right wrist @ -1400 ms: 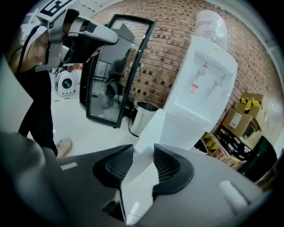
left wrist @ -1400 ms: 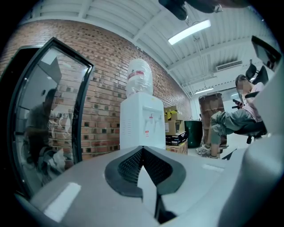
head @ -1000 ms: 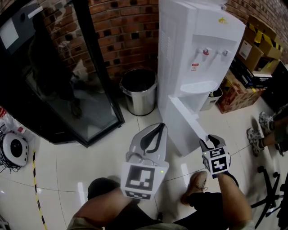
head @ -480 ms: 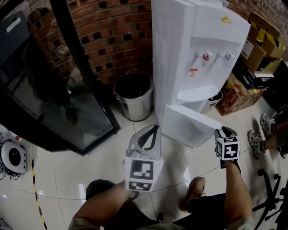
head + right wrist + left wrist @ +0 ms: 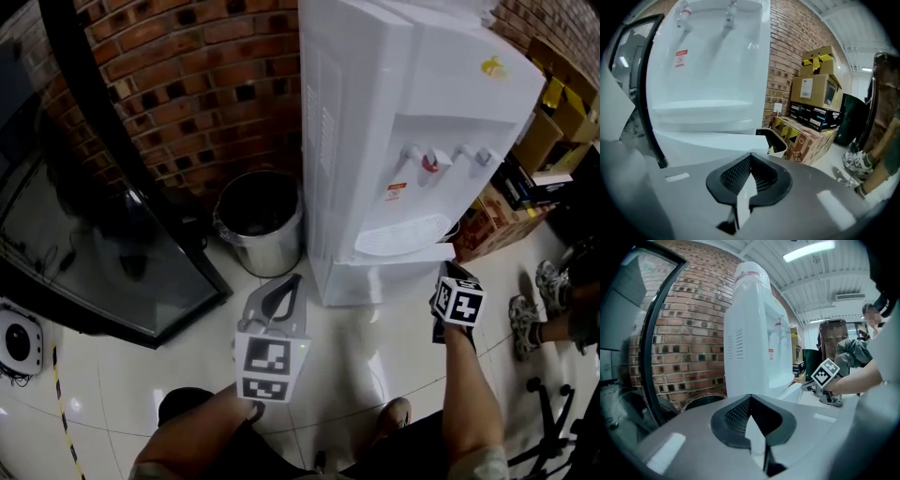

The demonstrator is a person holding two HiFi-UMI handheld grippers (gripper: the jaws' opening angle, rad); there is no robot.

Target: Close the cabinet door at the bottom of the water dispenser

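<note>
Overhead, the cabinet door (image 5: 375, 279) is barely discernible; right hand-held gripper (image 5: 749, 186) and left hand-held gripper (image 5: 752, 426) are closed, empty.

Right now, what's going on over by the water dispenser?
A person is closing the cabinet door at the bottom of the water dispenser. The door lies almost flush against the body. The right gripper is at its right edge with jaws shut on nothing; whether it touches the door cannot be told. The left gripper hangs over the floor in front, shut and empty.
</note>
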